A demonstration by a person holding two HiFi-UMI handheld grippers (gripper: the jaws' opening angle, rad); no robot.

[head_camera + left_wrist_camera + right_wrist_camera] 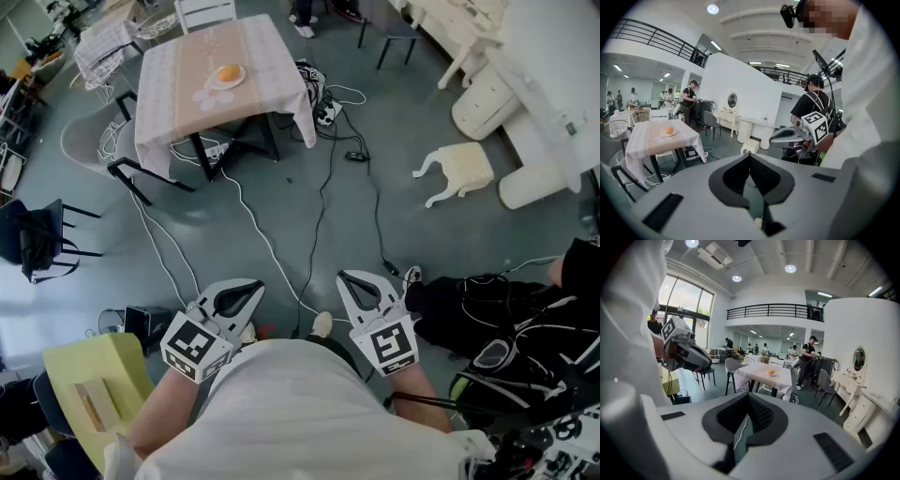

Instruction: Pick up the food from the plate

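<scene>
An orange, round piece of food [229, 73] lies on a white plate [215, 83] on a table with a pale checked cloth [272, 56], far ahead across the room. The same food [669, 131] shows small in the left gripper view, and the food [772, 372] shows on the table in the right gripper view. My left gripper [256, 286] and right gripper [344, 277] are held close to my body, side by side, both shut and empty, far from the table.
Cables [323, 187] trail over the grey floor between me and the table. A black chair [37, 239] stands at left, a yellow box [94, 389] near my left arm, an overturned cream stool [455, 171] at right, and black gear [506, 319] by my right side. People stand in the background.
</scene>
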